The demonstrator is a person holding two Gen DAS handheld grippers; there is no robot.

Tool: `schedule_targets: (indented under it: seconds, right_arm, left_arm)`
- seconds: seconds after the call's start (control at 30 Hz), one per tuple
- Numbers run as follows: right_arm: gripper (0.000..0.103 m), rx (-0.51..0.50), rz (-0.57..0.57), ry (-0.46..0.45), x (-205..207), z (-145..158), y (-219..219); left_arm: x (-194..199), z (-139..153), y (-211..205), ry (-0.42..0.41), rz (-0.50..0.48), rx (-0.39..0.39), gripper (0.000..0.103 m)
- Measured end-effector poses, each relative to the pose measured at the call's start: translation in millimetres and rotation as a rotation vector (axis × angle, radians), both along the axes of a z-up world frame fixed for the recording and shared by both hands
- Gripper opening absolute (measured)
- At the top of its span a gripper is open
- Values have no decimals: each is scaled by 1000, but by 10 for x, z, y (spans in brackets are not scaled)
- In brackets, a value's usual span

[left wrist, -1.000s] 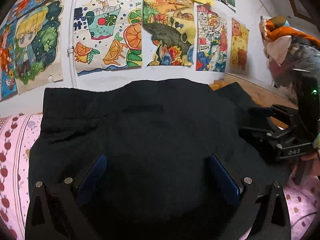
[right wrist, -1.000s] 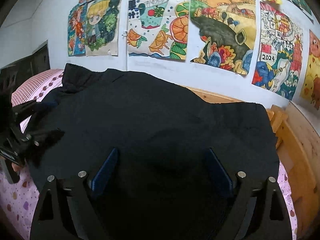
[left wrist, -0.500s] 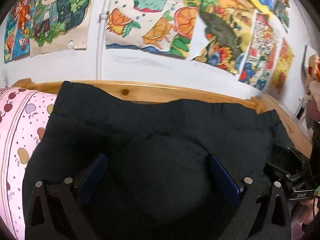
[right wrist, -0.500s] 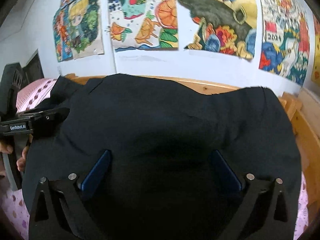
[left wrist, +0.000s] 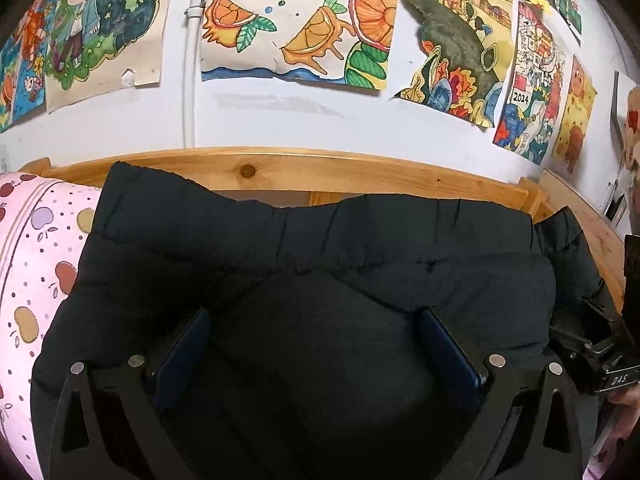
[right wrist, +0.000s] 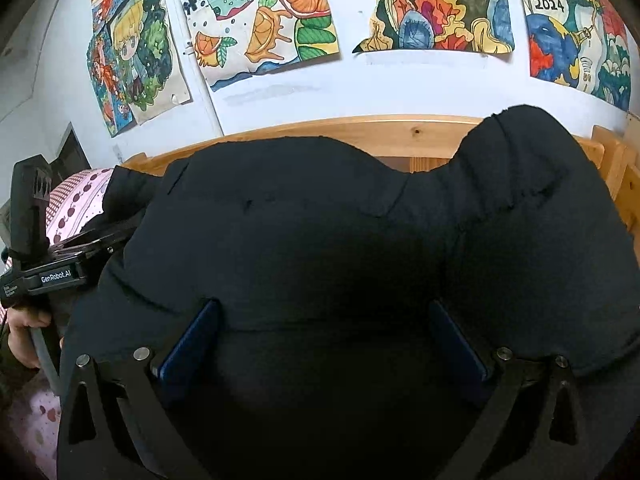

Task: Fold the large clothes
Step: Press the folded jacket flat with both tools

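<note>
A big black padded garment (left wrist: 320,248) lies in a folded heap on the bed, with its far edge against the wooden rail. My left gripper (left wrist: 316,320) stands wide open over its near part, and cloth bulges between the blue pads (left wrist: 184,348) without being pinched. The right gripper (right wrist: 324,312) is just as wide, its jaws at their full spread over the garment (right wrist: 320,220). Each gripper shows in the other's view: the right gripper (left wrist: 600,352) at the garment's right end, the left gripper (right wrist: 60,268) at its left end.
A pink fruit-print sheet (left wrist: 36,260) covers the bed left of the garment. The wooden bed rail (left wrist: 280,168) runs along the white wall, which is hung with coloured drawings (left wrist: 296,20). A person's hand (right wrist: 20,332) holds the left gripper's handle.
The garment has come down from in front of the wall and now rests on the bed. Both grippers sank with it. The right jaws have spread wider; the left jaws look unchanged.
</note>
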State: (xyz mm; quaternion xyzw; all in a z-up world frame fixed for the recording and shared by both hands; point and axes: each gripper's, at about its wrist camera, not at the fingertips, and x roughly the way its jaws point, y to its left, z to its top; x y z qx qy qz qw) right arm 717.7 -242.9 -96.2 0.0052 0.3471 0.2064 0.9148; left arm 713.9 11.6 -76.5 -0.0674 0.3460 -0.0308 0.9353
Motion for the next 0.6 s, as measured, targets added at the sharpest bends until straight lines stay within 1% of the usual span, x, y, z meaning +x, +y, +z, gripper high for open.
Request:
schedule_targets:
  seconds: [0.17,0.3,0.5,0.6]
  right_arm:
    - [102,4,-3,2,28,-28,-32]
    - [102,-14,-10,-16,1,-39,-15]
    - [102,-18,-11,-22,-7,-35,-15]
    - [102,-15,-12,-38,-44,-34,-36]
  left_arm:
    - [22,-15,-19,-5,3,5,103]
    - [12,-26,-48,-29,13,23,103]
    - [10,-33,-59,-33,17,35,103]
    - [-5,-32,-59,-38,17,35,103]
